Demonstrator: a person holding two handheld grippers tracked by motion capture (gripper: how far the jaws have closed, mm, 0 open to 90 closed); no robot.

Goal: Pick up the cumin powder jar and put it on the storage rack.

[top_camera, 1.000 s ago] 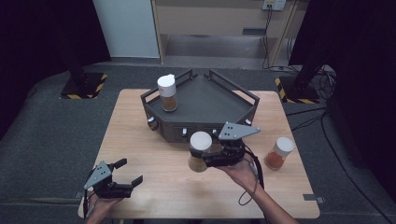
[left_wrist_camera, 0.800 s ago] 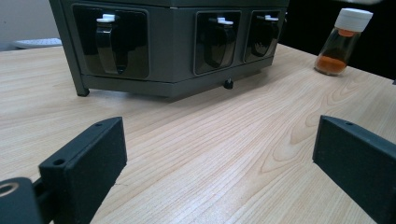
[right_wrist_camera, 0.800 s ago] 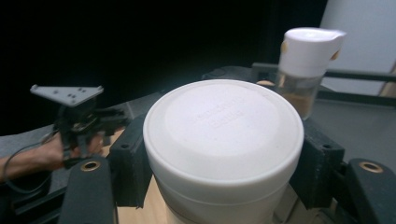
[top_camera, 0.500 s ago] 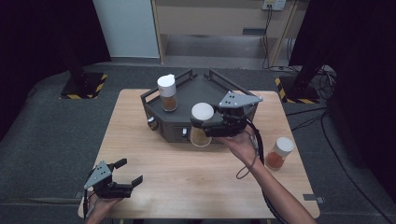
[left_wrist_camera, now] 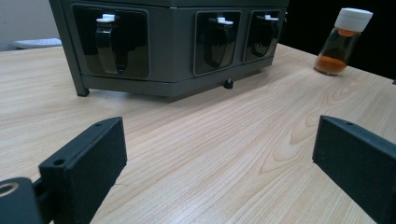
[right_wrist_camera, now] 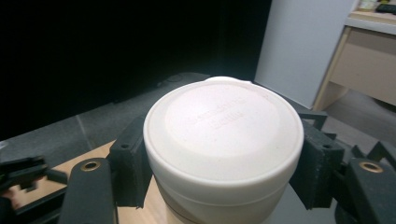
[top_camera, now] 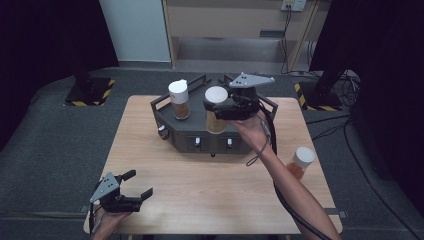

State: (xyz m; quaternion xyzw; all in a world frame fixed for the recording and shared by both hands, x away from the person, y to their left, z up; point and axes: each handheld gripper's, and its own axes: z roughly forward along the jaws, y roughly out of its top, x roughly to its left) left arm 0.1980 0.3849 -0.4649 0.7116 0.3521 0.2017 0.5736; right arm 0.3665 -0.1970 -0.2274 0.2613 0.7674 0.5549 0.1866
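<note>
A spice jar (top_camera: 215, 121) with a white cap (right_wrist_camera: 223, 126) and amber contents hangs in the air over the front of the dark grey rack (top_camera: 210, 143). My right gripper (top_camera: 218, 106) is shut on it just under the cap, and its pads (right_wrist_camera: 133, 163) press on both sides. A second white-capped jar (top_camera: 179, 100) stands upright in the rack's back left. A third jar (top_camera: 300, 162) stands on the table to the right. My left gripper (top_camera: 138, 183) rests open near the table's front left corner, with nothing between its jaws (left_wrist_camera: 219, 158).
The left gripper view faces the rack's front wall (left_wrist_camera: 173, 42) with its three white-tipped slots, and the third jar (left_wrist_camera: 343, 42) stands far right. The wooden table (top_camera: 210, 190) stretches between rack and front edge. Dark floor surrounds it.
My right gripper has carried the jar up from the table in front of the rack and away from the person, to above the rack. The left gripper has stayed still.
</note>
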